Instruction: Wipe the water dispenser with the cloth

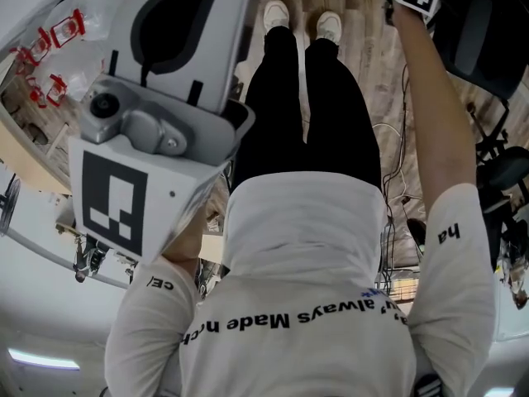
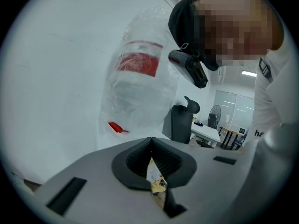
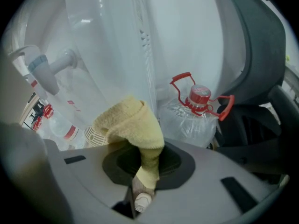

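Right tongs [image 3: 142,155] pinch one yellow cloth [image 3: 128,122] (one dispenser tap [image 3: 45,73] nearby); left tongs [image 2: 151,148] closed, empty.

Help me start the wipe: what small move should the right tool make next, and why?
Probably ease the right tool forward until the cloth presses on the dispenser. The cloth is clamped in its jaws and bunched just ahead. The dispenser's white panel fills the view beyond it, right of the tap, and contact isn't evident.
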Demonstrator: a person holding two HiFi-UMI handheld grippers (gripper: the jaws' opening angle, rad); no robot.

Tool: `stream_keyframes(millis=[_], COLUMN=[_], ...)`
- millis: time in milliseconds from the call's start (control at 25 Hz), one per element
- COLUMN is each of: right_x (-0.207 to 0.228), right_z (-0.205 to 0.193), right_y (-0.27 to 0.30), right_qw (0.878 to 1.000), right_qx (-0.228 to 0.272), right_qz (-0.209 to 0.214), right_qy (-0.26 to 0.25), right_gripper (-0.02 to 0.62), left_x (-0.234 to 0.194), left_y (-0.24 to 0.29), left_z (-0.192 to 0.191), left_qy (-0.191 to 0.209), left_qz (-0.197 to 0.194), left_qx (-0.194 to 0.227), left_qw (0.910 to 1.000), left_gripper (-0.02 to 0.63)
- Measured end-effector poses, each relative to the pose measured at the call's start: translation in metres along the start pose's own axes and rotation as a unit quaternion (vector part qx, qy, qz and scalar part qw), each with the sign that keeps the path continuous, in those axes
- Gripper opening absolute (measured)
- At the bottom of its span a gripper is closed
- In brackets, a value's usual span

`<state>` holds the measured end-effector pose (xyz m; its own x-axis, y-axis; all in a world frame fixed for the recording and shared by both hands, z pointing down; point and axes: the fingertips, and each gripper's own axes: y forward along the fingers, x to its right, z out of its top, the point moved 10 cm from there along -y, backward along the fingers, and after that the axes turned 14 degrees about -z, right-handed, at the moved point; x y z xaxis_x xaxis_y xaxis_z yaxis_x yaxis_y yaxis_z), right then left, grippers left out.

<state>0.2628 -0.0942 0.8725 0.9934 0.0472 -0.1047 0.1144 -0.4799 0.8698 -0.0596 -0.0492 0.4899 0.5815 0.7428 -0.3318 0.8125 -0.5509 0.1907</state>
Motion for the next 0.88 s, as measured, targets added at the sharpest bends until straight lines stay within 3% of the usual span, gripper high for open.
stream_keyframes(millis=[680, 880], right_x=[0.000, -0.007], right_z=[-0.013, -0.023], right_y=[0.008, -0.019], right_qw=[1.000, 1.000], right_qx=[-0.008, 0.026], right_qz=[-0.012, -0.010], right_qy=[0.009, -0.010], right_gripper=[0.063, 0.063], left_x=[-0.001, 0.000], left_y=[-0.018, -0.024], left_z=[-0.009, -0.009], left_qy=[0.005, 0.005], left_qz=[0.013, 0.018], left_qx=[0.001, 0.006], left_qw=[0.9999, 0.9998], left_gripper=[0.018, 0.018])
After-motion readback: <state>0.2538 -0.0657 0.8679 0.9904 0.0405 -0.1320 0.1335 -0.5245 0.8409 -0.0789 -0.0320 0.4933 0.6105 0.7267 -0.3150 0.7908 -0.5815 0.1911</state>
